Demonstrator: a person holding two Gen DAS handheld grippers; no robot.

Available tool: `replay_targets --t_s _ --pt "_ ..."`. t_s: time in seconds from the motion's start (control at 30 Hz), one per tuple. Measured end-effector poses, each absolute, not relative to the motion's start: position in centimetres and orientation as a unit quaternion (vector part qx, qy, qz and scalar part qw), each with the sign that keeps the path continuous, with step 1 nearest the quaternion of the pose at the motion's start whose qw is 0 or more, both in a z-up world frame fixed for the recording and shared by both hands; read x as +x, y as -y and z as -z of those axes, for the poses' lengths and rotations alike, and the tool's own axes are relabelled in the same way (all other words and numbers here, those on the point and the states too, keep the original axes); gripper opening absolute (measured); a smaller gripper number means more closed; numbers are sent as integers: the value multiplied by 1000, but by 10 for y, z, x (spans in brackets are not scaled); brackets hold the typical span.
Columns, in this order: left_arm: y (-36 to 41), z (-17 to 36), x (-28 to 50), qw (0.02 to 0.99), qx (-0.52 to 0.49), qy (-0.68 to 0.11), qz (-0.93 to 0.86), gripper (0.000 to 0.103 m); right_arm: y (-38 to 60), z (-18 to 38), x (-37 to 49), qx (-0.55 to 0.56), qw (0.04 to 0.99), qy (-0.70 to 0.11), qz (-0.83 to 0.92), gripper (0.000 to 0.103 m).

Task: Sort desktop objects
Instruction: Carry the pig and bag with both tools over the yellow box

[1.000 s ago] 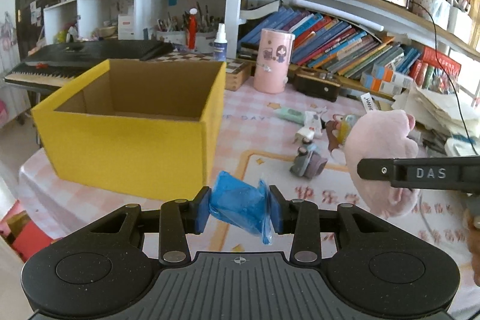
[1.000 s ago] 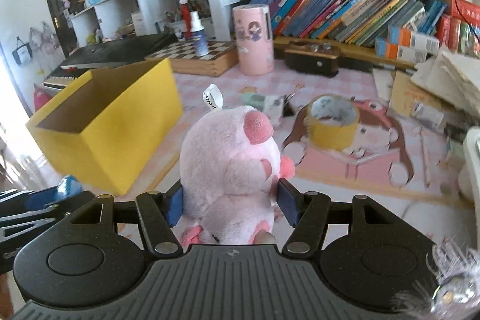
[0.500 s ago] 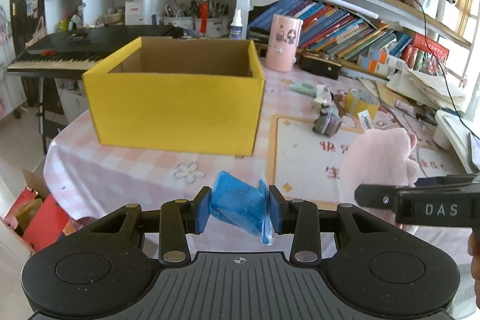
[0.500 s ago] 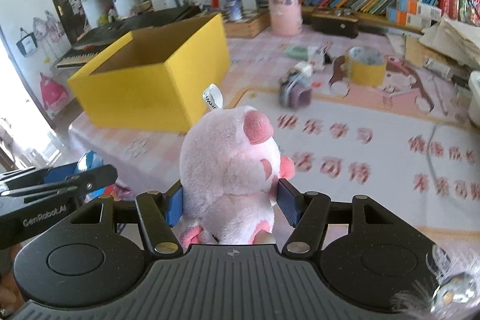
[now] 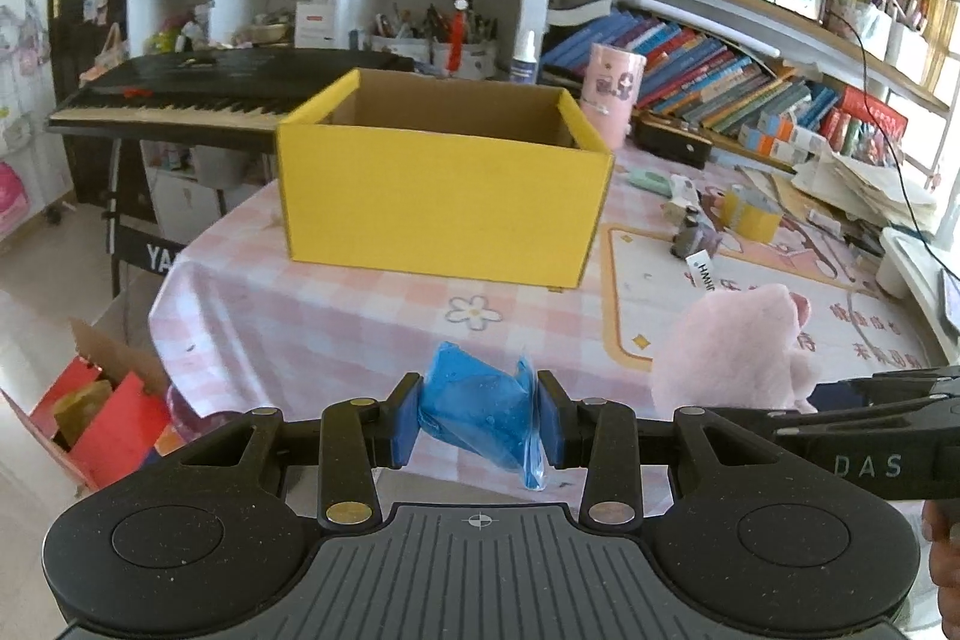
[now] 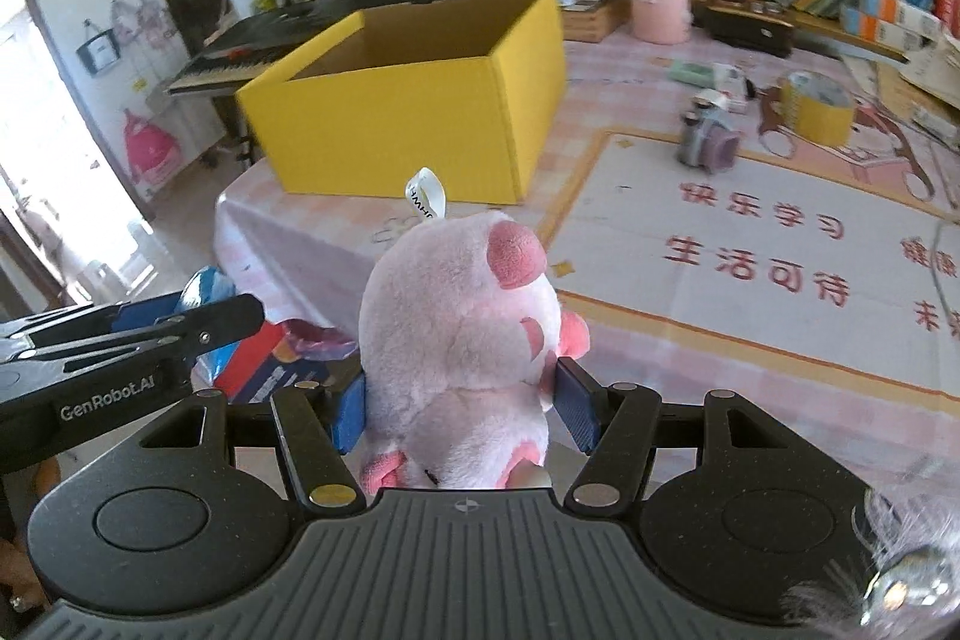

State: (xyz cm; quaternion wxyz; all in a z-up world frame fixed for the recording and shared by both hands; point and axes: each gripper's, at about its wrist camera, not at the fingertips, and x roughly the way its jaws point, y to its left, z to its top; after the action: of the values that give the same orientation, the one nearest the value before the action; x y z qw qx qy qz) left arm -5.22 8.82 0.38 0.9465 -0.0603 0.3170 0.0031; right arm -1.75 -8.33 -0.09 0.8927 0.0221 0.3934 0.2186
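Mid-carry in the sorting job, by the look of it: left gripper [image 5: 478,424] clenched on a crumpled blue packet [image 5: 480,415], right gripper [image 6: 462,403] clenched on a pink plush toy [image 6: 462,340], both loads lifted clear of the table and held near its front edge. Straight ahead, well apart from both, an open yellow box [image 5: 444,214], standing upright on the tablecloth and most likely the bin for these things; inside, only bare cardboard walls in view, floor hidden by the near side. Next move, in all likelihood: forward and up over the rim, one load at a time to avoid a clash between the two tools, then jaws released above the opening; soft toy forgiving of a drop, thin packet liable to cling to a pad. Left to sort on the surface, a small grey-purple toy camera [image 6: 708,148] and a roll of yellow tape [image 6: 816,109], near each other to the right of the box. Underneath, a pink checked tablecloth [image 5: 360,304] with a printed mat [image 6: 750,244] on top. Behind, a black keyboard [image 5: 198,94], a pink cylindrical tin [image 5: 615,94], and shelves crammed with books [image 5: 720,76]. Below the table edge, what may be red cartons [image 5: 102,424], though blurred.
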Motion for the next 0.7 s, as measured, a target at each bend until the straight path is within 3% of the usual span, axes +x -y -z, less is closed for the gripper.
replay_targets --t_s 0.7 --pt "-127 -7 -66 951 -71 -298 -33 37 34 -8 -22 -8 887 -378 -265 60"
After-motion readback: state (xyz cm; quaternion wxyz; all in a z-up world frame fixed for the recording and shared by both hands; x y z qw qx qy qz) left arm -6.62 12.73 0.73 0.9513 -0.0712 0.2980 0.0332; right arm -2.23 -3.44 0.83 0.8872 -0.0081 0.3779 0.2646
